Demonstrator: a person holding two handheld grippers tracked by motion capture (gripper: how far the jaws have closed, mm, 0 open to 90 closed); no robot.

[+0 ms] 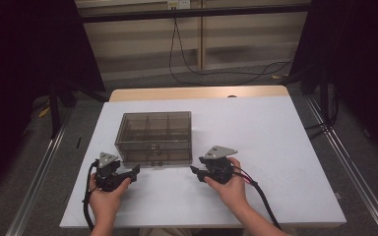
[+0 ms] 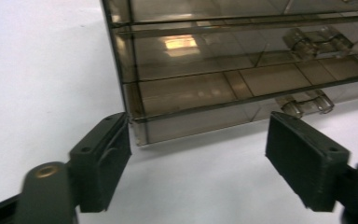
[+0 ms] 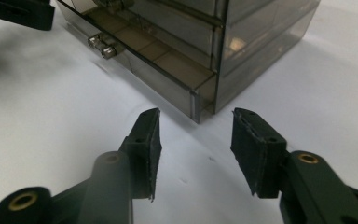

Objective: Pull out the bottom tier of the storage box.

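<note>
A smoky see-through drawer cabinet (image 1: pixel 155 135) stands on the white table (image 1: pixel 275 147). My left gripper (image 1: pixel 134 172) lies at its front left corner. In the left gripper view this gripper (image 2: pixel 198 154) is open, its left pad close beside the cabinet's (image 2: pixel 223 60) bottom corner, and nothing lies between the pads. My right gripper (image 1: pixel 195 172) sits at the front right corner. It is open (image 3: pixel 196 144), aimed at the corner of the bottom drawer (image 3: pixel 168 70), which stands slightly out. A clear drawer handle (image 3: pixel 103 46) shows on that drawer front.
Bare white tabletop stretches right of the cabinet and along the front edge. A wooden strip (image 1: pixel 197 92) borders the table's far side. Cables (image 1: pixel 216 73) lie on the floor beyond, and metal rails (image 1: pixel 354 172) run along both sides.
</note>
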